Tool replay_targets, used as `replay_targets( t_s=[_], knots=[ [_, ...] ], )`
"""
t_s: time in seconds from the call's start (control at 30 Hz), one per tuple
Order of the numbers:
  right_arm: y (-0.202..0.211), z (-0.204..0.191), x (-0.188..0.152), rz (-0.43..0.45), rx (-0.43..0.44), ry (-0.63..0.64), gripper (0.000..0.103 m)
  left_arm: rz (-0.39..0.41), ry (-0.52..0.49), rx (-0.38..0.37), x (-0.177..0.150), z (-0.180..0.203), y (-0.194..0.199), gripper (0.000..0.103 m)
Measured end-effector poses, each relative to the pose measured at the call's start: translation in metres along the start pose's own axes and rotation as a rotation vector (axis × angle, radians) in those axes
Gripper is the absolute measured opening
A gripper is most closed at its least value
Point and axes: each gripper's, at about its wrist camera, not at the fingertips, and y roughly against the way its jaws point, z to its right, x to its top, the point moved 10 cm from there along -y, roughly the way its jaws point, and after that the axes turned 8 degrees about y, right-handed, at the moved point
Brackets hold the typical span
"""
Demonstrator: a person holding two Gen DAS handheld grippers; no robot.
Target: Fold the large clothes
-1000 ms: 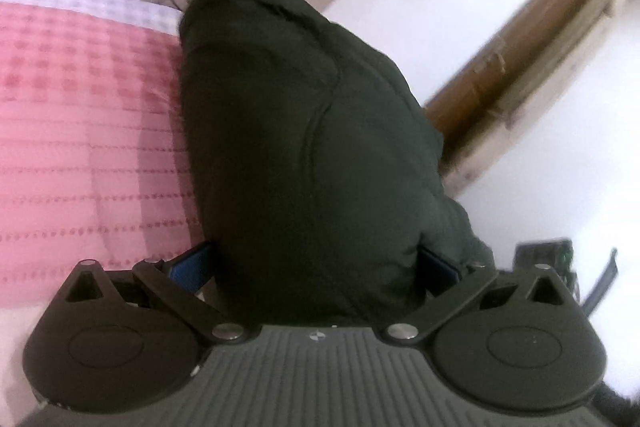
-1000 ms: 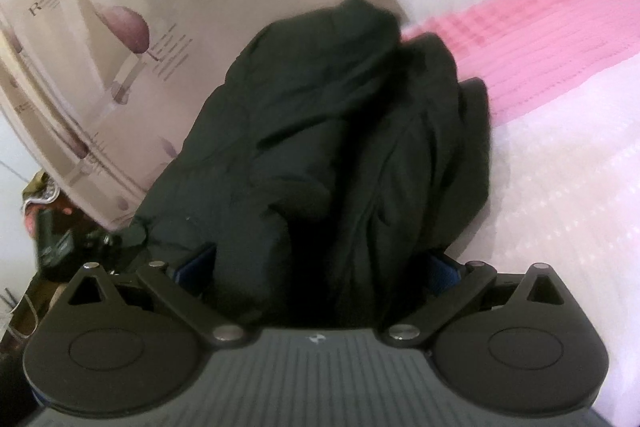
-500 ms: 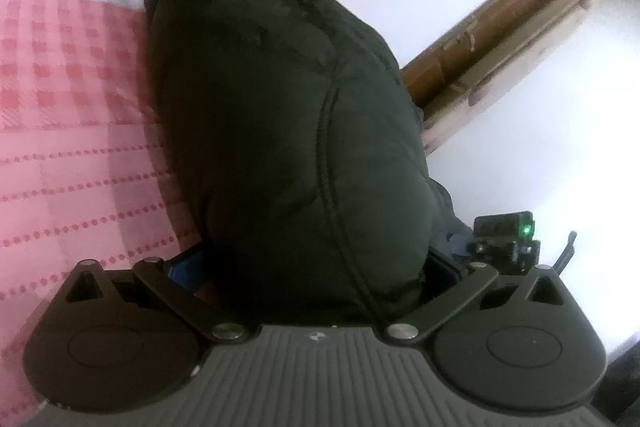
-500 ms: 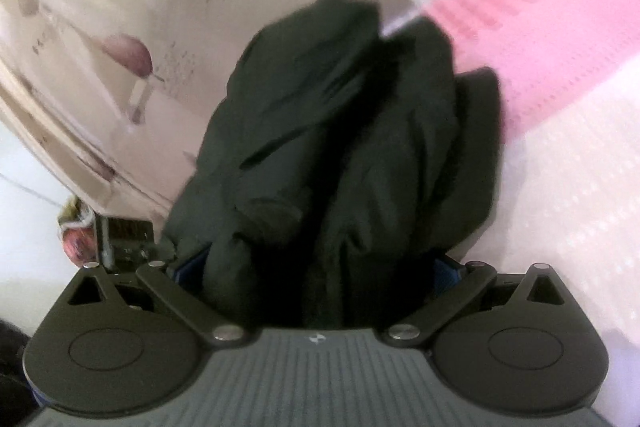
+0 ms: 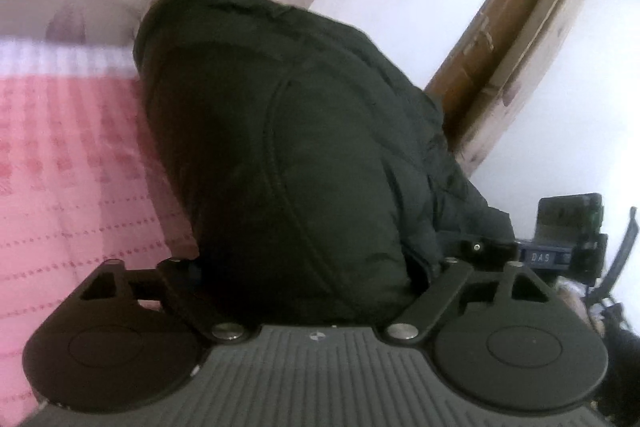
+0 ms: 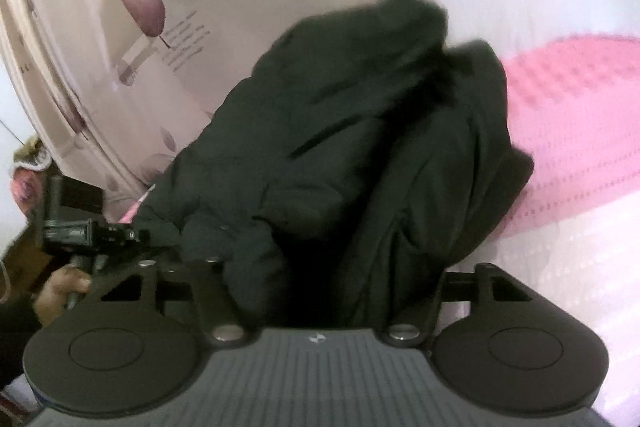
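Note:
A large dark green padded jacket hangs bunched between both grippers above a pink bed cover. My left gripper is shut on a thick fold of the jacket, which hides its fingertips. In the right wrist view the jacket fills the middle in folded layers. My right gripper is shut on the jacket too, its fingertips buried in the cloth. The other gripper shows at the left of the right wrist view, and at the right of the left wrist view.
A beige curtain with purple leaf print hangs behind the jacket. A brown wooden door and white wall are to the right. The pink bed cover turns paler towards the near side.
Both grippers have kept hold of the jacket while it swung and shifted. The left view has turned so more curtain and door show. The right view has turned too, with more curtain showing.

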Motion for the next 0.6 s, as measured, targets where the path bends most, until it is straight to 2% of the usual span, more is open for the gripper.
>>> replay_targets(
  t_s=[0.23, 0.4, 0.6],
  knots=[
    [0.004, -0.029, 0.005, 0.040, 0.005, 0.056, 0.045, 0.091, -0.084, 0.096, -0.005, 0.016, 0.033, 0.076],
    [0.003, -0.063, 0.011, 0.064, 0.048, 0.074, 0.043, 0.135, -0.093, 0.132, -0.002, 0.023, 0.066, 0.075],
    [0.001, -0.113, 0.018, 0.083, 0.105, 0.107, 0.043, 0.184, -0.098, 0.186, -0.005, 0.026, 0.124, 0.075]
  ],
)
